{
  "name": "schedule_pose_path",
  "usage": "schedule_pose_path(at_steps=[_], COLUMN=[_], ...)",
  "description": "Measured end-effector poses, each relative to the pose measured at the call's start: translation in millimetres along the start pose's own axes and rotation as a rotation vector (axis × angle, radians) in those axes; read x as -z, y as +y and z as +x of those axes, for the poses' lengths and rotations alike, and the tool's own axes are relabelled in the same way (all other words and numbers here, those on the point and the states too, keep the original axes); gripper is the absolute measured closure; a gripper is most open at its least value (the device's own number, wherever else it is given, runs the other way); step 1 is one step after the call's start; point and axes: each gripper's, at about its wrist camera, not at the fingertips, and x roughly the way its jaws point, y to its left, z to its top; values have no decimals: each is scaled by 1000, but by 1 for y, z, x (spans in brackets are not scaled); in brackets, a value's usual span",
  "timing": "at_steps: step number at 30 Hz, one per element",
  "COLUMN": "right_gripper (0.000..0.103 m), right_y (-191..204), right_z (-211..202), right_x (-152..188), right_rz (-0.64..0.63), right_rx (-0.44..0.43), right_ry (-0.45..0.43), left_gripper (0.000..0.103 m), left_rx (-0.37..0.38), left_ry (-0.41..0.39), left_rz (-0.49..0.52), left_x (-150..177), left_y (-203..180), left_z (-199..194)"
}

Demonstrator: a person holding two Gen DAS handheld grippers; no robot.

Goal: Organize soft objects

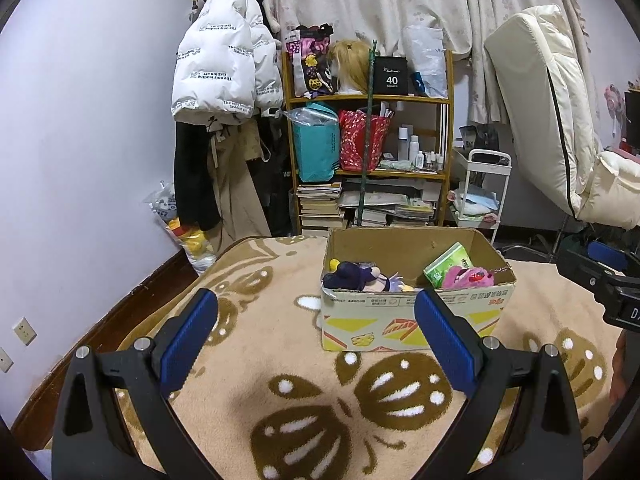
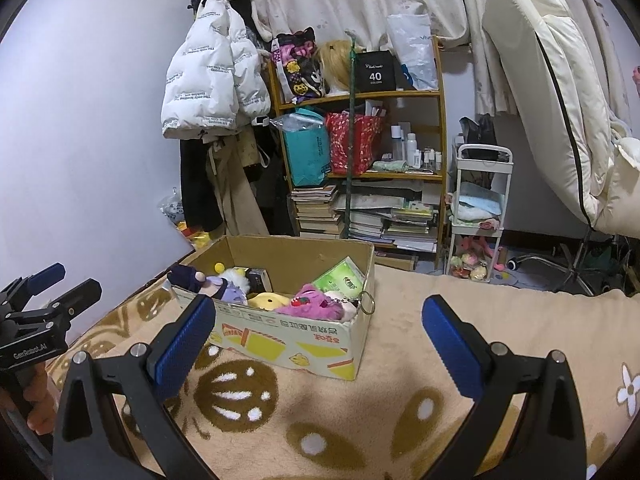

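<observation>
I take the cardboard box (image 1: 416, 312) as my landmark. It sits open-topped on a beige blanket (image 1: 280, 360) with brown patterns. My left gripper (image 1: 316, 334) hovers over the blanket on the near side of the box, its blue-padded fingers (image 1: 188, 344) spread wide and holding nothing. My right gripper (image 2: 320, 340) hangs likewise on the near side of the box, jaws wide apart and empty, with the box's near right corner showing between the fingers.

The soft things lie inside the box. A dark-haired plush doll (image 2: 208, 282) leans at the left end, its head over the near rim. Just right of it I see a yellow plush (image 2: 266, 301), then a pink plush (image 2: 312, 304) with a strawberry on it against the near wall. A green tissue pack (image 2: 340, 278) stands tilted behind the pink one, near the right end. A metal key ring (image 2: 367, 302) hangs over the right corner of the box.

In the right wrist view, the left gripper shows far to the left of the box, a hand (image 2: 38, 404) around its handle. Behind the box stands a wooden shelf (image 1: 368, 98) with bags and books, and a white puffer jacket (image 1: 224, 56) hangs to its left.
</observation>
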Motion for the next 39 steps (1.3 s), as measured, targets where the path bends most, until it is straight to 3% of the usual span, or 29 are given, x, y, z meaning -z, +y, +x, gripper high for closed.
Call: schedule_pose_path(at_steps=[39], right_gripper=[0], right_y=[-4], right_z=[-1], right_x=[-1], right_rz=[-2], right_rx=[9], right_ry=[-8], left_gripper=[5], left_rx=[-9], left_ry=[5], left_rz=[13], left_x=[7], left_y=[-2], left_z=[4])
